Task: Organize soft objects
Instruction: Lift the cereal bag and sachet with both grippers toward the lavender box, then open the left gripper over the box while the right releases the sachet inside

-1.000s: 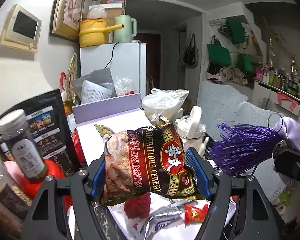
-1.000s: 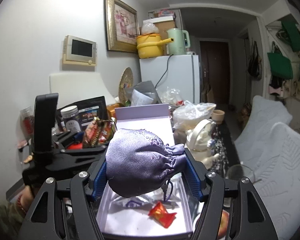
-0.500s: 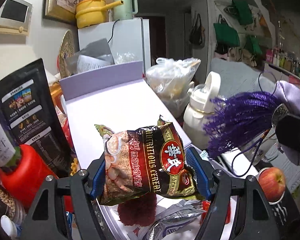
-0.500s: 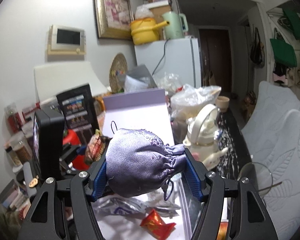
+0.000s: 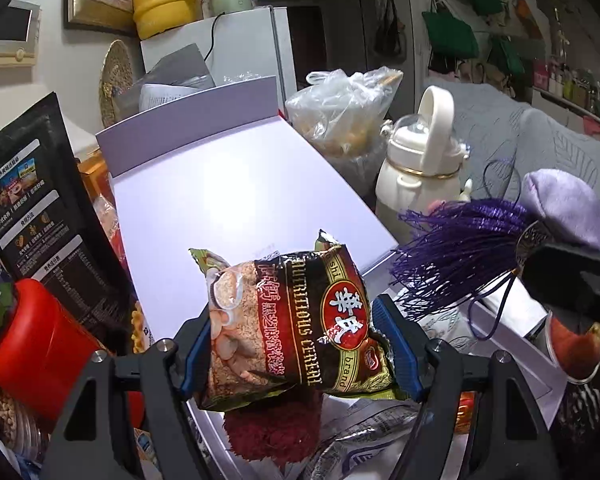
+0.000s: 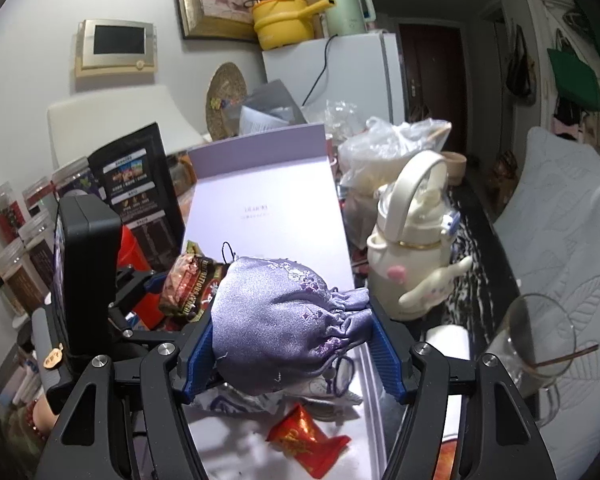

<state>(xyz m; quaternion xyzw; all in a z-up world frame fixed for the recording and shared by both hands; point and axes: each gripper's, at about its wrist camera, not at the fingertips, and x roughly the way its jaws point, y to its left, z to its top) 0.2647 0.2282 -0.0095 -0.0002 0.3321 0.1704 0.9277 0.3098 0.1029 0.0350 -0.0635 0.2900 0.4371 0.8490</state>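
Note:
My left gripper (image 5: 300, 350) is shut on a dark red cereal packet (image 5: 288, 320) and holds it above the open white box (image 5: 236, 200). The packet also shows in the right wrist view (image 6: 190, 284). My right gripper (image 6: 290, 354) is shut on a lilac satin drawstring pouch (image 6: 284, 320) above the same box (image 6: 268, 208). The pouch (image 5: 564, 204) and its purple tassel (image 5: 456, 248) show at the right in the left wrist view. A red fuzzy item (image 5: 276, 428), silver packets (image 5: 364, 452) and a red sachet (image 6: 304, 440) lie in the box below.
A cream kettle-shaped bottle (image 6: 416, 240) and a plastic bag (image 6: 388, 148) stand right of the box. A black pouch (image 5: 40, 208), a red container (image 5: 32, 344) and jars (image 6: 20, 240) crowd the left. A glass (image 6: 536, 344) and an apple (image 5: 576, 344) sit at the right.
Both grippers have tilted down and moved forward over the box while holding their items. The box's lid now fills more of both views.

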